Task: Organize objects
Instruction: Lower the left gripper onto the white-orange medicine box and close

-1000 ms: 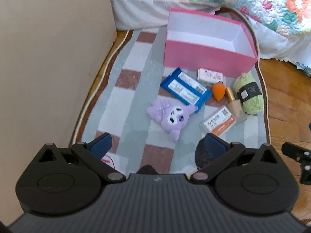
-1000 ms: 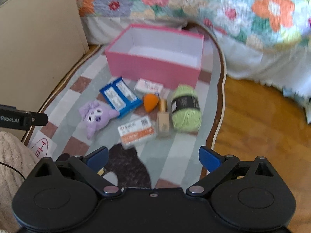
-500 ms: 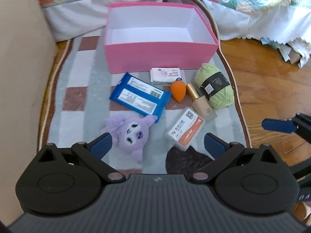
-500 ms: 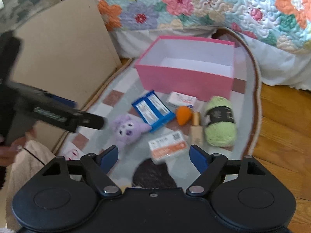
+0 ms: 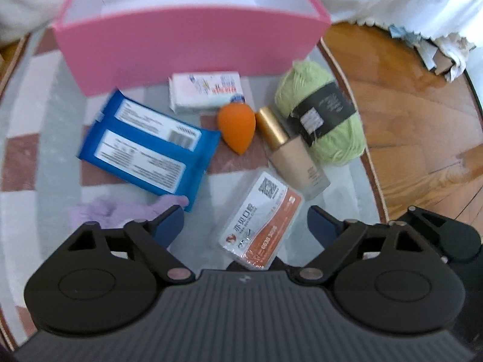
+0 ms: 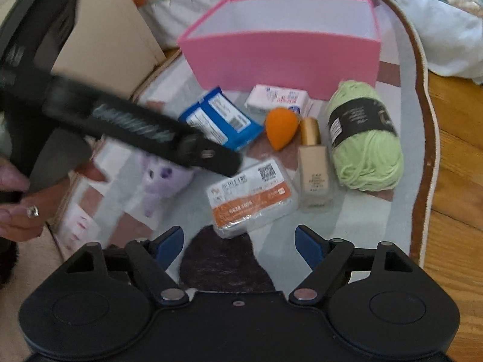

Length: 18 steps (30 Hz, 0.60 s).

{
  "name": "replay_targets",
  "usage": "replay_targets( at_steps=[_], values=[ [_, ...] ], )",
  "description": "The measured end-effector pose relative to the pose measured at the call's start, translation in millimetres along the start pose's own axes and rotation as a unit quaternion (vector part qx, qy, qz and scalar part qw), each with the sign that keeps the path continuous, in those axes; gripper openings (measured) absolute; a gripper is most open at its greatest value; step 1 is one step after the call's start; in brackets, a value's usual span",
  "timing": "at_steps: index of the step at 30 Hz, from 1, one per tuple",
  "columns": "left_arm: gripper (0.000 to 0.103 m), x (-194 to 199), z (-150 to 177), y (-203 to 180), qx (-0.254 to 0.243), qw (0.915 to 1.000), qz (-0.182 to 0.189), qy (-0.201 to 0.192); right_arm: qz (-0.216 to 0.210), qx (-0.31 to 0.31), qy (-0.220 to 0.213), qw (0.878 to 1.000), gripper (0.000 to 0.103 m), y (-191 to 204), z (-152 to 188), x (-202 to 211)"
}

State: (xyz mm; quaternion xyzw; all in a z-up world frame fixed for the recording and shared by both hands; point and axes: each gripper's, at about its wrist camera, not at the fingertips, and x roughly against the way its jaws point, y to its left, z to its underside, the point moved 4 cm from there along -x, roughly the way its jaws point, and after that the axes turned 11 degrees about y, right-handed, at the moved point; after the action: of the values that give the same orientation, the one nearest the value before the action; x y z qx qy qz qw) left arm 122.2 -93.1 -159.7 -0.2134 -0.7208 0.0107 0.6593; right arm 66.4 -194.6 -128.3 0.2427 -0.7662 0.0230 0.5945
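The left gripper (image 5: 245,224) points down at the rug (image 5: 36,138) with its jaws apart; they have just been closing a little, and an orange-and-white packet (image 5: 261,224) lies between them, the pads not pressing on it. Just ahead of it lie a blue wipes pack (image 5: 148,147), an orange sponge (image 5: 237,126) and a makeup bottle (image 5: 294,154), with a green yarn ball (image 5: 320,111) to the right. A small white pack (image 5: 205,92) sits farther ahead, close to the front wall of the open pink box (image 5: 187,45). A purple plush toy (image 5: 99,211) shows just left of the left finger, partly hidden. The right gripper (image 6: 240,242) also hangs with jaws apart and nothing gripped, the same packet (image 6: 250,199) just ahead of its fingertips. A hand (image 6: 18,208) with a ring holds the other gripper at its left.
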Motion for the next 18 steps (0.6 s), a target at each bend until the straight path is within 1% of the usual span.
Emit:
replay_targets(
  at_steps=[2,4,6,7,8,10,11,12,14,16,18],
  values=[
    [0.087,-9.0,1.6,0.7,-0.004,1.0000,0.000,-0.003,0.017,0.012,-0.012,1.000,0.085,4.3,3.2,-11.5],
    [0.083,-12.1,4.5,2.3,-0.007,0.9999,0.009,-0.009,0.034,0.024,-0.016,0.999,0.085,7.8,6.8,-22.7],
    [0.074,-14.1,5.8,4.1,-0.008,0.9997,0.018,-0.010,0.049,0.045,-0.011,0.998,0.085,10.4,5.7,-31.8],
    [0.071,-15.2,6.4,5.1,-0.008,0.9996,0.023,-0.011,0.056,0.053,-0.013,0.997,0.085,12.9,6.3,-35.7],
    [0.066,-16.0,6.9,6.0,-0.007,0.9996,0.025,-0.011,0.057,0.057,-0.019,0.997,0.084,15.1,6.6,-37.7],
    [0.061,-20.4,7.2,10.5,0.003,0.9997,0.022,-0.009,0.045,0.051,-0.023,0.997,0.082,17.0,5.1,-41.1],
    [0.057,-22.8,7.6,12.9,0.009,0.9996,0.024,-0.007,0.035,0.040,-0.023,0.998,0.082,15.5,3.5,-43.2],
    [0.050,-25.5,8.2,15.2,0.015,0.9993,0.034,-0.004,0.027,0.029,-0.021,0.999,0.082,12.9,0.5,-46.2],
    [0.049,-30.8,12.1,20.1,0.038,0.9971,0.067,0.003,0.017,0.005,-0.020,1.000,0.082,7.5,-2.5,-50.6],
    [0.049,-31.2,17.9,21.0,0.050,0.9951,0.085,0.009,0.013,-0.008,-0.028,1.000,0.083,4.9,-3.5,-50.1],
    [0.049,-31.9,24.6,21.1,0.063,0.9921,0.107,0.021,0.003,-0.015,-0.031,0.999,0.085,5.3,-2.0,-46.6]
  ],
)
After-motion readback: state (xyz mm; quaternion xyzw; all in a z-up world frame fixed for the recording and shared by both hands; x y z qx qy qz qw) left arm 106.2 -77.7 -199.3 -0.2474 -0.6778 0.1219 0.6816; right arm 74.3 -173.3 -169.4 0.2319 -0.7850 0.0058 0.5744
